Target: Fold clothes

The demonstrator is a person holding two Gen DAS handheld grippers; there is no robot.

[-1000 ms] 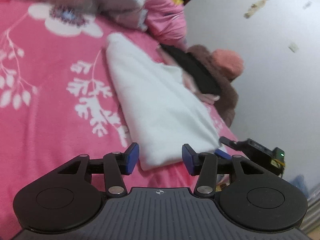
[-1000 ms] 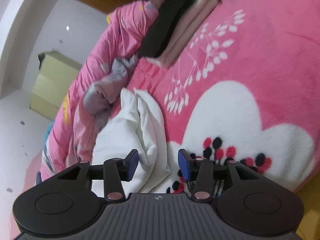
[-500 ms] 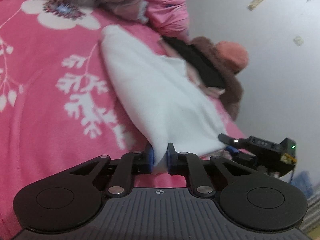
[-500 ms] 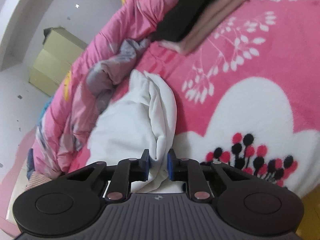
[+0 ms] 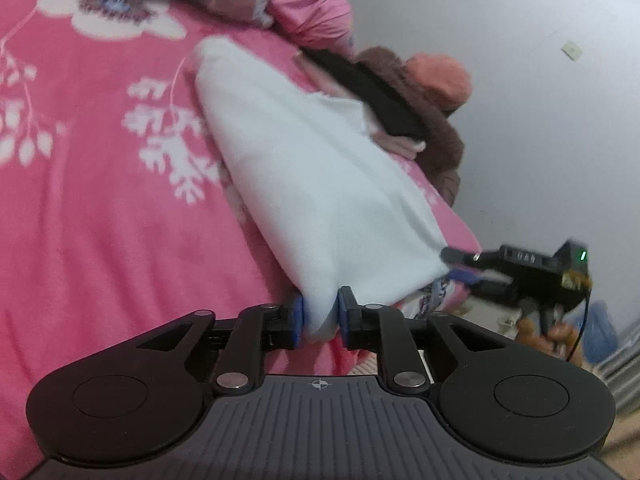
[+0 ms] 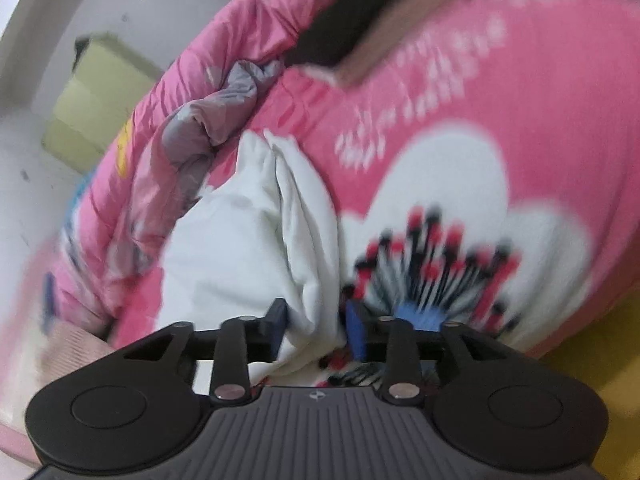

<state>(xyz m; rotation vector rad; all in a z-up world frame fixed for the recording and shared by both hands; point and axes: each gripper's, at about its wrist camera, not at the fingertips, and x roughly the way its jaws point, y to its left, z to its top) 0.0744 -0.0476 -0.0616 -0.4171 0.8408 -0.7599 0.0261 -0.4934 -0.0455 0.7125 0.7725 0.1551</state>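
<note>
Since half a second ago your jaws reopening slightly, left gripper (image 5: 320, 316) pinching white garment (image 5: 316, 184), right gripper (image 6: 316, 328) gripping its bunched corner, lifting off the pink blanket (image 5: 100, 220).

One white garment (image 5: 320, 184), one stack of folded clothes (image 5: 372, 100), one pink floral blanket (image 5: 100, 208) and two grippers are counted.

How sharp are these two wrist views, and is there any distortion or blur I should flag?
Left wrist view: mostly sharp, the white garment reads clearly, slight smear at the top edge, fisheye bending of the wall. Right wrist view: marked motion blur over the pink blanket and its flower print; only the tool body stays crisp.
</note>
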